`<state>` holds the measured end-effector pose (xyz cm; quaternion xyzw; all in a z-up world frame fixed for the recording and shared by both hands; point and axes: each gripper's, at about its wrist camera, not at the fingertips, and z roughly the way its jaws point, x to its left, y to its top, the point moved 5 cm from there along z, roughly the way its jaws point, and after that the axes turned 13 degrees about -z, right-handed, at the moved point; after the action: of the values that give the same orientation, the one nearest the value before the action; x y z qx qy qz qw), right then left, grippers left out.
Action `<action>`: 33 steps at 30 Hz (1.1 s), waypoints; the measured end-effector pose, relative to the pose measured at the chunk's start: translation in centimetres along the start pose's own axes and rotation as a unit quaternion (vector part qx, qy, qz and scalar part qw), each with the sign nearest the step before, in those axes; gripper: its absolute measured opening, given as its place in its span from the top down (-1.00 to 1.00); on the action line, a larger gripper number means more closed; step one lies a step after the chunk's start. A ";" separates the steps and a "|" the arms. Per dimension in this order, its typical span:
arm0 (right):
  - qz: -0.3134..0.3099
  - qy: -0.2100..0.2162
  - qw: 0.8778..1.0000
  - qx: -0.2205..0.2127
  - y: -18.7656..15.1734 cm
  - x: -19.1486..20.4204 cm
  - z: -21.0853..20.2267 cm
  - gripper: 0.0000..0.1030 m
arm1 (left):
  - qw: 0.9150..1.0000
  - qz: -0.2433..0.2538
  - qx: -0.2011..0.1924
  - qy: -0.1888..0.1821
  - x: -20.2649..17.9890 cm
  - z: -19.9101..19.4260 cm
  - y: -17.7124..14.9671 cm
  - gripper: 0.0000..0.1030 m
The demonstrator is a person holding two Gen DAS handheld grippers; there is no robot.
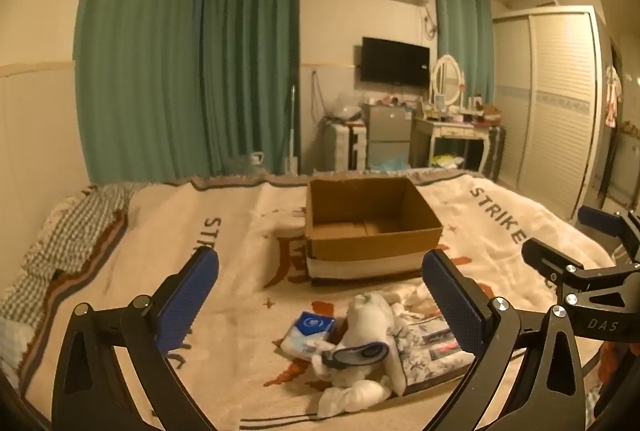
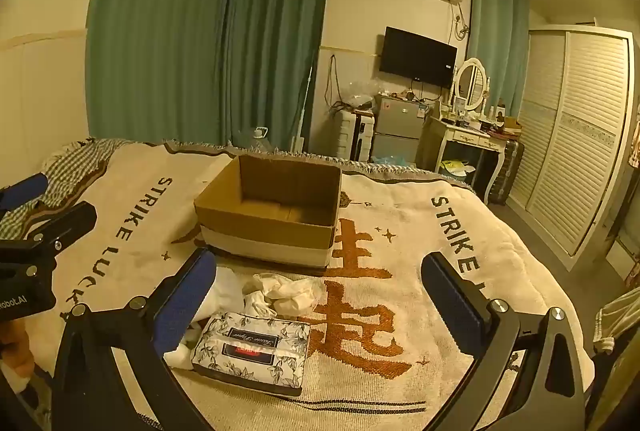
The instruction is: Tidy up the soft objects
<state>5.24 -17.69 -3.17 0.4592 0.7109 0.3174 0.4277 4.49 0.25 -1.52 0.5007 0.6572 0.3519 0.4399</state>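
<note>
Soft things lie bunched at lower centre of the left wrist view: a white plush toy (image 1: 370,327), a blue tissue pack (image 1: 309,331) touching its left side, and a floral tissue pouch (image 1: 430,349) on its right. Just above them an open cardboard box (image 1: 372,255) sits on the cream blanket (image 1: 240,231). Left gripper (image 1: 320,305) and right gripper (image 2: 318,305) both hover with jaws spread wide, holding nothing.

One cardboard box (image 1: 372,227), one floral tissue pack (image 2: 252,351), one blue packet (image 1: 310,331) (plus one plush toy (image 1: 366,335)).
</note>
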 end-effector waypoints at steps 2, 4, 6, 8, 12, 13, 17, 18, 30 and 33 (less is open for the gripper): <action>0.001 -0.001 1.000 0.003 0.1 0.0 0.1 -1.00 | 1.000 -0.001 -0.002 0.001 0.1 -0.1 0.2 -1.00; 0.003 0.000 1.000 0.005 0.1 0.2 0.3 -1.00 | 1.000 0.000 -0.002 0.002 0.1 -0.1 0.2 -1.00; 0.006 0.002 1.000 0.006 0.1 0.2 0.4 -1.00 | 1.000 0.001 0.000 0.001 0.1 -0.1 0.2 -1.00; 0.008 0.006 1.000 0.007 0.1 0.3 0.4 -1.00 | 1.000 0.002 0.003 0.000 0.1 0.0 0.2 -1.00; 0.015 0.012 1.000 0.005 0.1 0.3 0.2 -1.00 | 1.000 -0.001 0.004 0.002 0.2 0.2 0.0 -1.00; 0.014 0.011 1.000 0.006 0.2 0.4 0.3 -1.00 | 1.000 -0.002 0.005 0.001 0.2 0.3 0.0 -1.00; 0.020 0.016 1.000 0.005 0.1 0.3 0.2 -1.00 | 1.000 -0.003 0.007 0.005 0.4 0.5 -0.2 -1.00; 0.021 0.015 1.000 0.006 0.0 0.3 0.3 -1.00 | 1.000 -0.004 0.007 0.004 0.4 0.5 -0.3 -1.00; 0.022 0.011 1.000 0.006 0.1 0.0 0.0 -1.00 | 1.000 -0.008 0.002 0.002 0.3 0.5 -0.5 -1.00; 0.023 0.009 1.000 0.006 0.1 -0.1 0.0 -1.00 | 1.000 -0.005 0.003 0.006 0.3 0.6 -0.6 -1.00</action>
<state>5.27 -17.69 -3.04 0.4748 0.7062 0.3270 0.4109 4.79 0.41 -2.34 0.4963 0.6633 0.3509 0.4366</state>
